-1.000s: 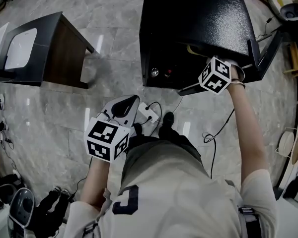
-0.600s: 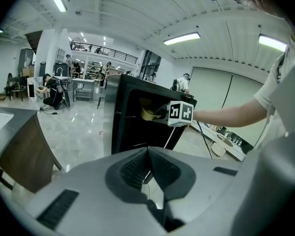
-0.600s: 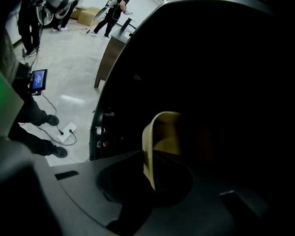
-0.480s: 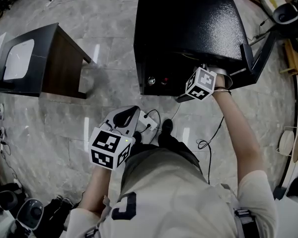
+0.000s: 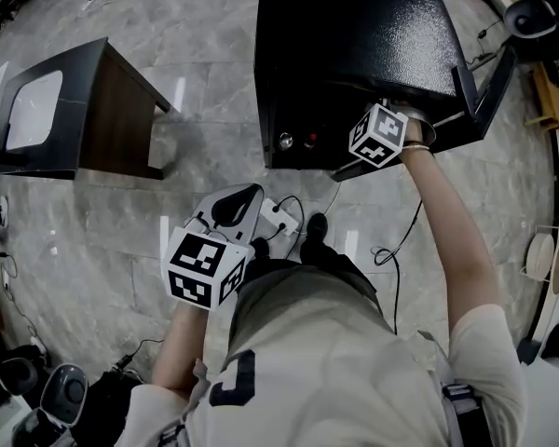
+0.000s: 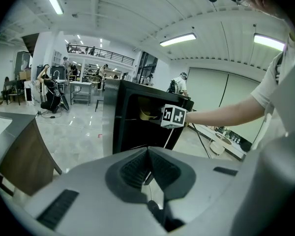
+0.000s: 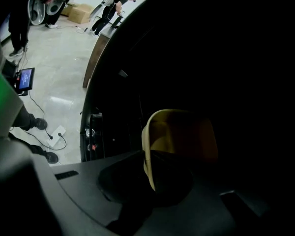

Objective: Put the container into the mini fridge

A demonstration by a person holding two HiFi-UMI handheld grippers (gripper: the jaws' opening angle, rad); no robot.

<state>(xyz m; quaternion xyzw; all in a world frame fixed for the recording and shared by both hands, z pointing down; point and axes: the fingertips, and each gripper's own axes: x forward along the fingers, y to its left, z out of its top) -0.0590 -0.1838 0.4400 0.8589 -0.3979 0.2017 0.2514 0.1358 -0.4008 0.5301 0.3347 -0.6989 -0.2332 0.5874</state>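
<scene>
Reaching into the open black mini fridge (image 5: 354, 45), the right gripper (image 7: 148, 178) has its jaws pinched tight on the near wall of a pale yellow container (image 7: 184, 132), seemingly one jaw inside the rim and one outside. The container sits within the fridge's dark cavity, but it is too dim in there for me to tell whether it rests on a shelf. The left gripper (image 6: 148, 154) hangs idle by the person's waist, well apart from the fridge, its jaws together with nothing between them. To my eye the container is a thin-walled plastic tub, light and probably empty, so a rim pinch should carry it. The wall may flex, though, and smooth plastic could slip if tilted. A hold nearer a corner, where the wall is stiffer, looks safest.
</scene>
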